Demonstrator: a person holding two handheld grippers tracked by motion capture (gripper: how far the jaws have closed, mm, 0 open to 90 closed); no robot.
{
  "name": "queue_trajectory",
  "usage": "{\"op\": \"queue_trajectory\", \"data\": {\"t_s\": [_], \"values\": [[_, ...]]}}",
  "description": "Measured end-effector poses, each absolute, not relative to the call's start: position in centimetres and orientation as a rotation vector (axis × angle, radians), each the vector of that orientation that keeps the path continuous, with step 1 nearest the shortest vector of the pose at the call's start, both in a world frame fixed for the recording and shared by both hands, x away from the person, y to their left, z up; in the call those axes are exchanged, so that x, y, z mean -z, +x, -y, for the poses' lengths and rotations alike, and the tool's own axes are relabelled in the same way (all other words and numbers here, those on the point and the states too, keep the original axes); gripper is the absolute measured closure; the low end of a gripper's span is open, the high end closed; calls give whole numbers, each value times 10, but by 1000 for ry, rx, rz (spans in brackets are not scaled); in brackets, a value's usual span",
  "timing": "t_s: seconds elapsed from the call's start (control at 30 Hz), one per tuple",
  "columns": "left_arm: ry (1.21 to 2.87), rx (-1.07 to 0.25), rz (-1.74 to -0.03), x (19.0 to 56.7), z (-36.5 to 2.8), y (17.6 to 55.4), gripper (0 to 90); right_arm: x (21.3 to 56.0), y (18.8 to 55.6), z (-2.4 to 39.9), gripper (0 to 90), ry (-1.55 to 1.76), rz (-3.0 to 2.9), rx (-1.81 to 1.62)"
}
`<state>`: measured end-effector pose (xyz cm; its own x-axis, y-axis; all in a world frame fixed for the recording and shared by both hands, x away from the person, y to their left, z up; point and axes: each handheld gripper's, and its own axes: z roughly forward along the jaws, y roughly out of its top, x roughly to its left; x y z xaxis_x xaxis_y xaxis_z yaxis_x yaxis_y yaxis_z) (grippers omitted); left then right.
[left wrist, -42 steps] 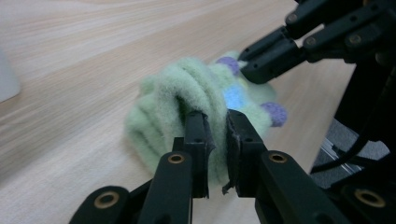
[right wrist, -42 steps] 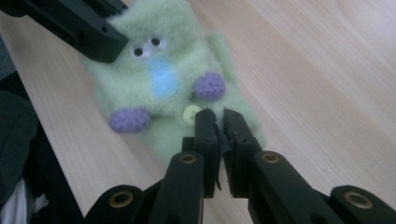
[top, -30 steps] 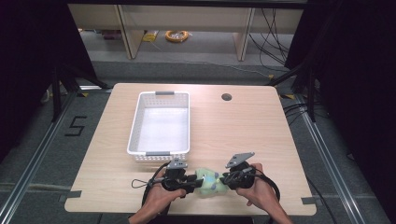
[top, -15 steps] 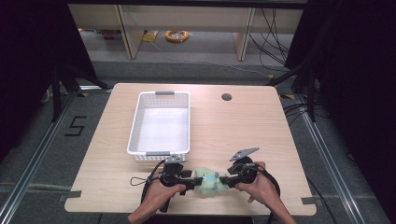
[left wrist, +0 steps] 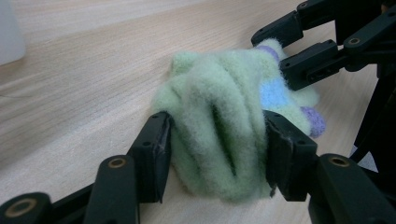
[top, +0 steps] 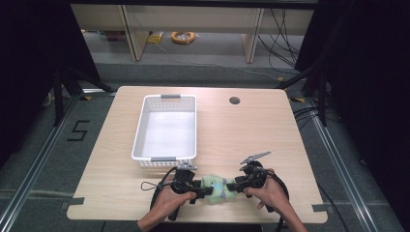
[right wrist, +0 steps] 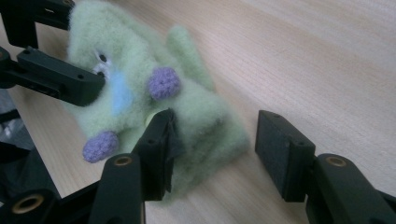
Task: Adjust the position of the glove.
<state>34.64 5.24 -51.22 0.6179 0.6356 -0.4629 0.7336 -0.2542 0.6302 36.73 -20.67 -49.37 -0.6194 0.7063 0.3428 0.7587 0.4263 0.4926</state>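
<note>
Pinching the fuzzy green sock [left wrist: 219, 135] with my left hand-held gripper [left wrist: 217, 156], I keep my right hand-held gripper [right wrist: 215, 149] spread around its other end, right jaw clear. It lies just in front of the white basket [top: 140, 140] on the desk [top: 270, 135].

Numeral 5 [top: 79, 131] marked in black on the grey floor left of the table [top: 251, 135]

Both forearms come in from the near edge, hands low and close together, grippers pointing toward each other. The left gripper [top: 205, 188] lies level, its jaws pressed on the green toy [left wrist: 219, 135] from both sides, having just closed a little. The right gripper [right wrist: 215, 154] stands parted: one pad touches the toy, the other [right wrist: 280, 151] is clear.
</note>
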Motion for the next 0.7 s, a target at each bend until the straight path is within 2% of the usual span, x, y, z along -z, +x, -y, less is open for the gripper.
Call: {"op": "queue_trajectory", "data": {"t_s": [0.33,0.47,0.5,0.7], "values": [[1970,138,-1058,515,-49,347,529,499,365,209,559,-1276,2564,1041],[1967,140,-1048,516,-49,346,583,500,363,207,618,-1284,2531,1053],[1976,118,-1034,515,-48,345,601,500,363,209,662,-1259,2532,1067],[1979,98,-1012,512,-49,342,664,500,362,208,703,-1220,2564,1093]]}}
